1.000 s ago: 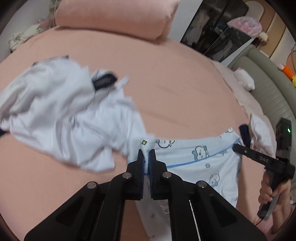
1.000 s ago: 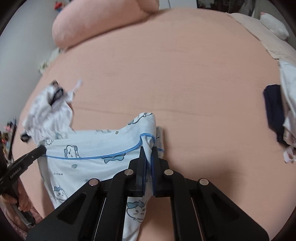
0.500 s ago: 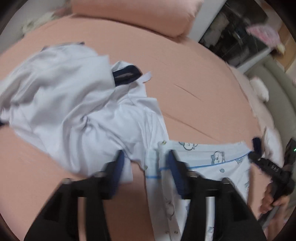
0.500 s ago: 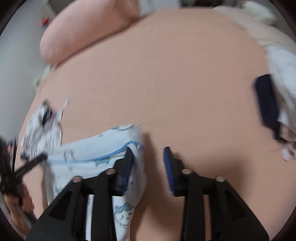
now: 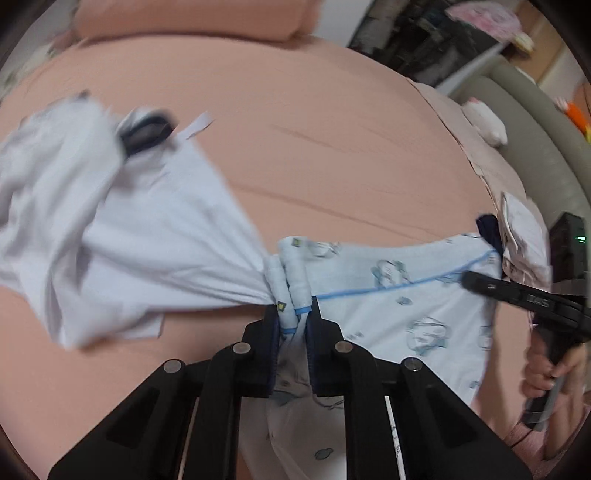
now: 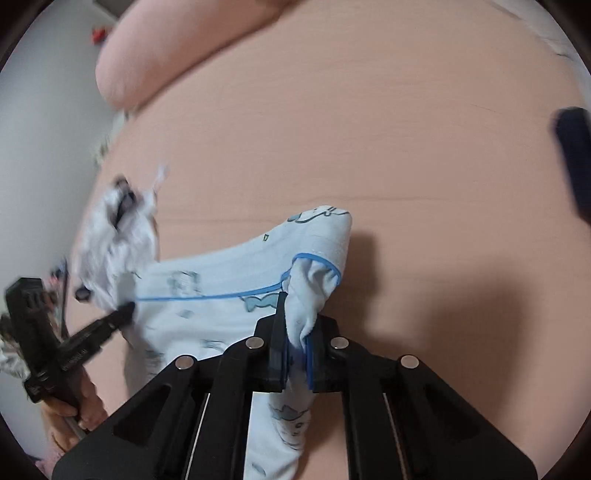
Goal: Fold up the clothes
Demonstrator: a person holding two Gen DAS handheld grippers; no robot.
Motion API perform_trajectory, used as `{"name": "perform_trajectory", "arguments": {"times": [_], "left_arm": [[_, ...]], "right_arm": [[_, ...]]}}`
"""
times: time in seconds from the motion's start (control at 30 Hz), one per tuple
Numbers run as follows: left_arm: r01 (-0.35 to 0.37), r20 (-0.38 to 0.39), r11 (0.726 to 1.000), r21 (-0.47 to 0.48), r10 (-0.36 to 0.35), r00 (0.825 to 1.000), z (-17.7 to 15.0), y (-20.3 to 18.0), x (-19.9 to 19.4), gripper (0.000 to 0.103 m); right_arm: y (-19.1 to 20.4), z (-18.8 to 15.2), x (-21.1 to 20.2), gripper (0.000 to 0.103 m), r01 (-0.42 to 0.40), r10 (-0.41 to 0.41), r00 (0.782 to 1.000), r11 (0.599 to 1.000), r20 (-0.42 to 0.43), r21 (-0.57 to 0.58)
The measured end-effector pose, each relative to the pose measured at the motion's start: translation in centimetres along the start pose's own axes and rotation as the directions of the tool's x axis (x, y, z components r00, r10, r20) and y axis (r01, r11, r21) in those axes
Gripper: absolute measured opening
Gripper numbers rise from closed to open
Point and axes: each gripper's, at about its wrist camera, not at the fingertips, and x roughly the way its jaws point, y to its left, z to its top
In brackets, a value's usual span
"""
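Note:
A light blue pyjama garment with cartoon prints and blue piping lies stretched across the pink bed. My left gripper is closing its jaws on a bunched fold at the garment's left edge, and the pads press the cloth. A crumpled white shirt lies to its left, one edge drawn into the same pinch; whether it is caught I cannot tell. My right gripper is shut on the garment's right corner by the piping. The other gripper shows in each view: the right one, the left one.
A pink bolster lies at the head of the bed. A dark navy item sits near the bed's right edge with pale clothes beside it. A grey sofa and a white plush stand beyond.
Both grippers let go of the pyjama garment, opened wide, then closed on it again with thicker bunches of cloth. The left view has shifted over the white shirt's edge.

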Motion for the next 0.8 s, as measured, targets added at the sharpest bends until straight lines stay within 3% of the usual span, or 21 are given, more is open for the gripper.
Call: {"name": "perform_trajectory", "arguments": {"times": [0.17,0.27,0.4,0.5,0.57,0.67,0.8], "left_arm": [[-0.04,0.007,0.999,0.031,0.04,0.999,3.1,-0.8,2.2,0.017],[-0.043,-0.004,0.999,0.014,0.043,0.999,4.9,-0.4,4.2,0.012],[0.043,-0.033,0.999,-0.028,-0.044,0.998,7.5,0.4,6.6,0.012],[0.105,-0.085,0.993,-0.047,-0.109,0.99,7.0,0.5,6.1,0.017],[0.139,-0.133,0.989,-0.041,-0.143,0.981,5.6,0.2,5.8,0.039],[0.115,-0.194,0.993,0.022,-0.108,0.975,1.6,-1.0,4.5,0.039],[0.111,-0.187,0.993,0.035,-0.102,0.977,-2.7,-1.8,2.2,0.039]], "right_arm": [[-1.5,1.8,-5.5,0.005,0.045,-0.045,0.996,0.999,0.076,0.001],[-1.6,2.5,-4.3,0.005,0.112,-0.109,0.992,0.992,0.057,-0.054],[-2.8,3.5,-0.3,0.01,0.158,-0.157,0.988,0.985,0.011,-0.066],[-3.5,3.7,1.4,0.016,0.187,-0.19,0.981,0.979,-0.027,-0.076],[-3.7,3.4,-0.2,0.016,0.166,-0.164,0.986,0.986,0.039,-0.035],[-2.5,2.7,-2.5,0.016,0.184,-0.177,0.977,0.982,0.121,-0.044],[-2.2,1.2,-4.5,0.022,0.218,-0.213,0.964,0.976,0.16,-0.009]]}}
